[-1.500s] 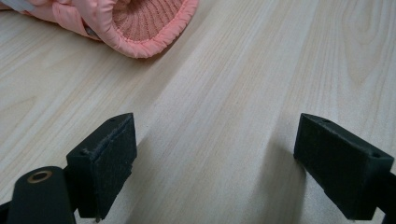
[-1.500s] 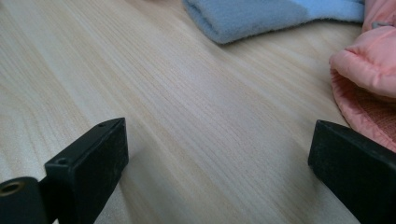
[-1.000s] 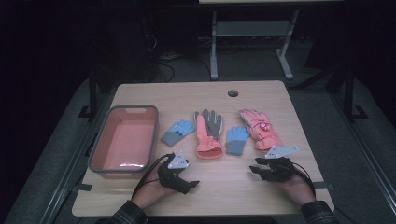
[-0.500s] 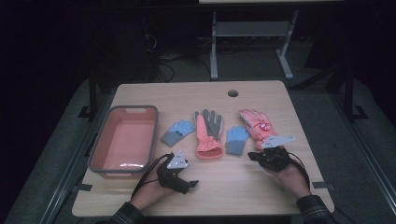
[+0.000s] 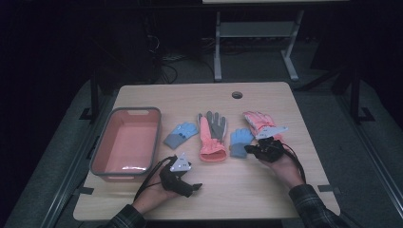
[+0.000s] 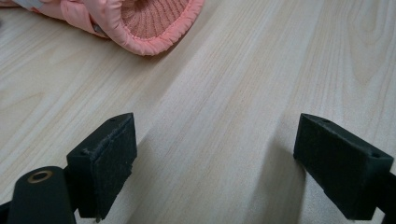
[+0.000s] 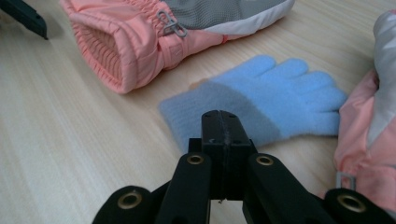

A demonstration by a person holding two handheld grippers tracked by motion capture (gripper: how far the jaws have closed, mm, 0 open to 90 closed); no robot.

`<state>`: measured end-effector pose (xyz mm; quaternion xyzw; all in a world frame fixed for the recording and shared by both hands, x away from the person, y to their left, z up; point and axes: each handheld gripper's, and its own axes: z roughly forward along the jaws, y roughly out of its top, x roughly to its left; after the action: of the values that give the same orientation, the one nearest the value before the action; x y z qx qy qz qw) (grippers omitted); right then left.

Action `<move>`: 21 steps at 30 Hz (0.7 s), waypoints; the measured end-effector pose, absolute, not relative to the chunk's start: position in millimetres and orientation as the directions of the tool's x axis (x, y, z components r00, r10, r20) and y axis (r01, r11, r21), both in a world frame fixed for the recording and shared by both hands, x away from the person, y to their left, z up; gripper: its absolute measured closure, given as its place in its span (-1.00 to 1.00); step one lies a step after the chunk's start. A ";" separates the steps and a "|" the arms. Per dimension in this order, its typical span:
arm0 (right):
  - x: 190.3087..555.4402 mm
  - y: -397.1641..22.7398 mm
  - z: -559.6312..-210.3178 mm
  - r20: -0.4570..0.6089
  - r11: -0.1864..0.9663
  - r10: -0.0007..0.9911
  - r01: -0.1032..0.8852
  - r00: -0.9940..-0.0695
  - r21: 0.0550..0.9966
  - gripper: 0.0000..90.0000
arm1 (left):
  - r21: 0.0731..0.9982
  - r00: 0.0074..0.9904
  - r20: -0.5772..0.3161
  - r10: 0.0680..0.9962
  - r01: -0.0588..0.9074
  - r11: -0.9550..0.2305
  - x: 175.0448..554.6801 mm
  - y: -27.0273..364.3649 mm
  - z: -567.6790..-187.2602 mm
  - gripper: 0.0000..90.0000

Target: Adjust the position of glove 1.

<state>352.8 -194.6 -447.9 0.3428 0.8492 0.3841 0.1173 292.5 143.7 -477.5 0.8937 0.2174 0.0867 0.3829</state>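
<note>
The blue glove [image 5: 241, 141] nearest the right gripper [image 5: 251, 150] lay flat on the table [image 5: 266, 190], between the grey-palmed pink glove [image 5: 212, 135] and a second pink glove [image 5: 259, 122]. Its long axis ran roughly away from the person, fingers toward the far edge and cuff toward the near one; in the right gripper view the blue glove [image 7: 261, 100] lay crosswise, cuff at the left, fingers at the right. The right gripper [image 7: 222, 122] sat just short of that cuff, its jaws just pressed fully together with nothing between them. Bare wood lay open all along the near side of the glove row, so the cuff could be approached freely, while the pink gloves hemmed the blue one in closely on either side. The left gripper [image 5: 189, 188] rested on the near table, well apart from the gloves, jaws wide and empty over bare wood [image 6: 215, 140]. Another blue glove [image 5: 181, 134] lay just beside a pink bin [image 5: 126, 168] at the table's left. The tabletop was pale wood grain with a round cable hole [image 5: 236, 95] near its far edge; the room beyond was dark, with a metal frame [image 5: 256, 42] standing on the floor.
</note>
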 end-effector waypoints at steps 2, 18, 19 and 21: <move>355.4 -191.8 -447.8 0.065 0.473 0.673 0.496 -0.737 0.728 1.00 | 0.722 0.891 -0.011 0.455 0.322 -0.612 292.5 143.7 -477.5 -0.72; 372.6 -184.5 -455.9 0.064 0.476 0.688 0.516 -0.723 0.712 1.00 | 0.718 0.900 -0.005 0.437 0.307 -0.625 287.4 147.3 -477.0 -0.72; 373.4 -184.0 -456.4 0.064 0.478 0.686 0.515 -0.725 0.711 1.00 | 0.719 0.898 -0.006 0.440 0.309 -0.622 286.3 147.9 -477.0 -0.72; 375.4 -182.5 -457.4 0.051 0.489 0.683 0.508 -0.729 0.709 1.00 | 0.718 0.896 -0.006 0.444 0.313 -0.622 285.0 148.6 -476.8 -0.72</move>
<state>375.4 -182.5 -457.4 0.3484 0.8545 0.3663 0.1195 285.0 148.6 -476.8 0.8964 0.2110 0.0863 0.3800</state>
